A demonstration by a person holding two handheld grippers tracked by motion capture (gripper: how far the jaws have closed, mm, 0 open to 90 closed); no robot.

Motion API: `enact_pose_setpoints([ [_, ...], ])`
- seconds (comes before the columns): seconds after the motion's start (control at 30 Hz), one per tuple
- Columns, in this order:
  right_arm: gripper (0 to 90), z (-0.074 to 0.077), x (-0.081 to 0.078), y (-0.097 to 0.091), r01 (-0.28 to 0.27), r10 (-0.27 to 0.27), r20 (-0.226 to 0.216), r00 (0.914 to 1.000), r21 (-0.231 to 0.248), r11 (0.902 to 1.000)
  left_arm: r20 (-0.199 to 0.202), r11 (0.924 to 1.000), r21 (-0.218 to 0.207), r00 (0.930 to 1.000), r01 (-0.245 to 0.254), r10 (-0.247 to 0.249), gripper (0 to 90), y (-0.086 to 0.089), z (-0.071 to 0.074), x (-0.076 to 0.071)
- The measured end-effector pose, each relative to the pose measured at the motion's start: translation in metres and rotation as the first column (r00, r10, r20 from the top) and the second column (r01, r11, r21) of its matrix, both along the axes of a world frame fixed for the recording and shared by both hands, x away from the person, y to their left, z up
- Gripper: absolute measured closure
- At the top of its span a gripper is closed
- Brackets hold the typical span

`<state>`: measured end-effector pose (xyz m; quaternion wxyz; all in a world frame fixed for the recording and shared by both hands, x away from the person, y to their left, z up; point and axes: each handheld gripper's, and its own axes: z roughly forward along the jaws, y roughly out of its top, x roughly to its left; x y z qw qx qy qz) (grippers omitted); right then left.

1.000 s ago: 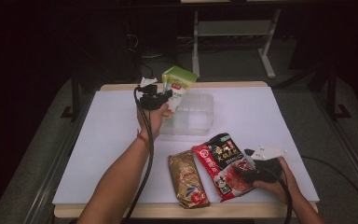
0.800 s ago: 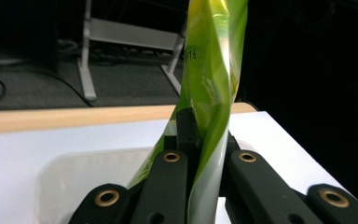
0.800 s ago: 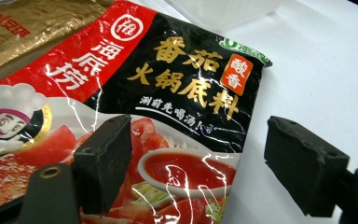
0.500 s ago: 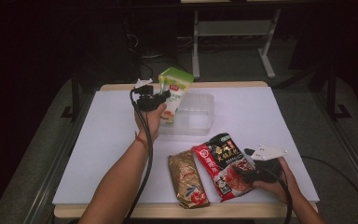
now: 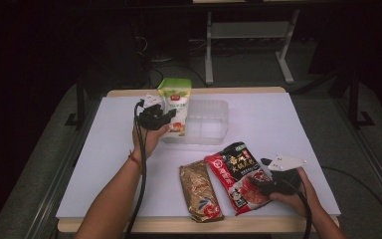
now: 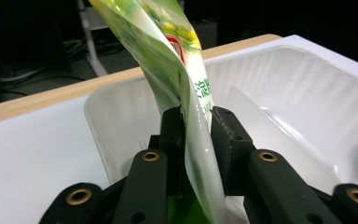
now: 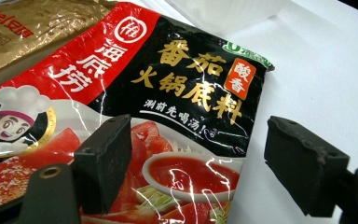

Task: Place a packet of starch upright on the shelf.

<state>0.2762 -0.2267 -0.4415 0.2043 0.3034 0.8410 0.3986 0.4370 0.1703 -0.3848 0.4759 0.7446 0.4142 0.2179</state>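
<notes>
A green-and-white pouch stands upright in the left end of a clear plastic tray. My left gripper has the pouch's lower part between its jaws. They have just been opening, and the right pad stands slightly off the film. My right gripper hovers open over the near corner of a red-and-black soup-base packet lying flat on the table.
A gold packet lies beside the red one, on its left, near the front edge. The white tabletop has a wooden rim. Dark floor, cables and a metal stand lie beyond the far edge.
The left hand has come down and slightly left, lowering the pouch into the tray's left end. The right hand and both flat packets have stayed put.
</notes>
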Motion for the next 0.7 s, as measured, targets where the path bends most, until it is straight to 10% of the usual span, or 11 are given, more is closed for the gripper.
enact_pose_setpoints([
  [0.3,22.4,-0.002,0.000,-0.002,0.000,0.000,-0.005,1.0000,-0.004,1.0000,-0.021,0.9957,0.019,0.9957,0.091,-0.090,63.1,0.011,0.000,0.001],
  [0.7,22.3,-0.003,-0.001,0.000,-0.009,0.009,-0.014,0.9999,-0.019,0.9998,-0.076,0.9652,0.145,0.9751,0.218,-0.209,70.6,0.010,0.004,0.000],
])
